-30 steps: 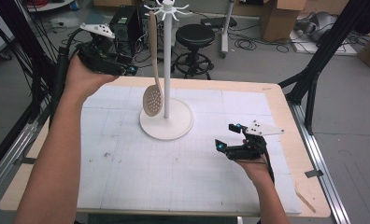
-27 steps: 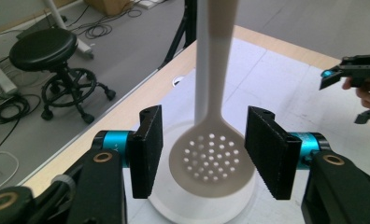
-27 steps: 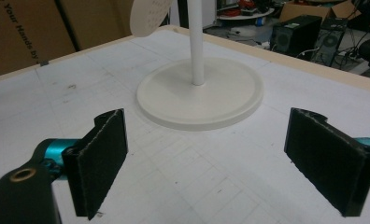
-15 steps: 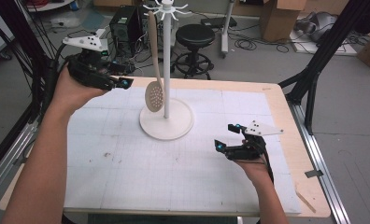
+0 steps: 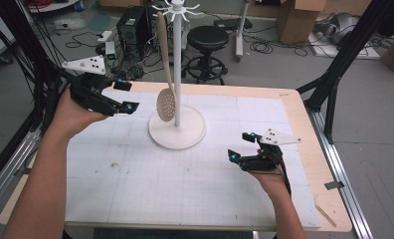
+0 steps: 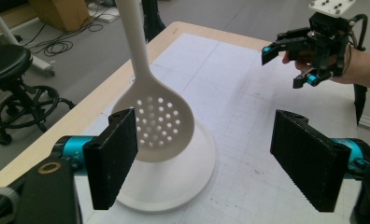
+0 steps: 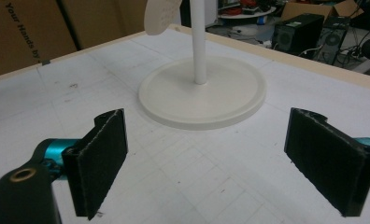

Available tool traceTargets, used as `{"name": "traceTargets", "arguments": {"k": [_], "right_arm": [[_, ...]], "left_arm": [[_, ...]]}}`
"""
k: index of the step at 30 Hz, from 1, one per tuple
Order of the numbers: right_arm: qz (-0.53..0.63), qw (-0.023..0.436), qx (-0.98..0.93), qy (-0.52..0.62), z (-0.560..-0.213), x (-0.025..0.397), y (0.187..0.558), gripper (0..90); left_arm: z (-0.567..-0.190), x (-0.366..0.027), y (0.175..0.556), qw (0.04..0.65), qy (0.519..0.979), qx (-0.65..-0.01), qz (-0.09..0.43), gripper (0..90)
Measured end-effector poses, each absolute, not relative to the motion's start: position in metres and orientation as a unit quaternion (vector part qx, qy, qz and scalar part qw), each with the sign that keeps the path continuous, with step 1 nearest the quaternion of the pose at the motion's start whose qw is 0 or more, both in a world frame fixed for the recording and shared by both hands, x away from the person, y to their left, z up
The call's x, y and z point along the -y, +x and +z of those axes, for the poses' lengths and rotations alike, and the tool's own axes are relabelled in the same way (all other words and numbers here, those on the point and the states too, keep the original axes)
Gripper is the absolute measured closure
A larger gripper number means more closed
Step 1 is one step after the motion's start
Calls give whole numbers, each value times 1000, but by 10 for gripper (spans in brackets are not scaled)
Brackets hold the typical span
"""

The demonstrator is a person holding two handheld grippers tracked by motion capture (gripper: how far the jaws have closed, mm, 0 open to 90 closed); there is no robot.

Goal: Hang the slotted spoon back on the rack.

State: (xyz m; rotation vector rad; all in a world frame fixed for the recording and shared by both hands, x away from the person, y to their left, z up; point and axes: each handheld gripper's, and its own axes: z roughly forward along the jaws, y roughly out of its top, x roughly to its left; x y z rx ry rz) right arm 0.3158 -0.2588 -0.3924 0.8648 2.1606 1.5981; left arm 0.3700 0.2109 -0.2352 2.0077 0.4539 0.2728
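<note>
Even, diffuse overhead lighting, moderately bright; no harsh glare. White surface (image 5: 195, 179) close to washed out in both gripper views, grid lines faint beyond jaws. Soft, weak shadow under slotted spoon (image 6: 157, 121) on stand base (image 6: 192, 172), just past left jaws. Pads of jaws nearest lens slightly soft; texture still readable. Mild blur on background boxes and cables far beyond jaws. High view grainy, low in detail, darker along left edge. Slight wide-angle stretch at corners.

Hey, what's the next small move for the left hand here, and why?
Probably ease the left hand-held gripper back from the stand. Its jaws are open and empty, and the slotted spoon hangs free beside the pole.
</note>
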Motion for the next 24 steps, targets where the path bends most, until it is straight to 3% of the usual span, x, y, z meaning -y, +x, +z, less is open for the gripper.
{"name": "traceTargets", "arguments": {"k": [2,24], "right_arm": [[558,158,-756,303,-393,258,316,124],[567,157,-748,306,-392,264,316,124]], "left_arm": [[-242,-212,368,511,833,-182,108,178],[-315,-243,334,567,802,-174,75,104]]}}
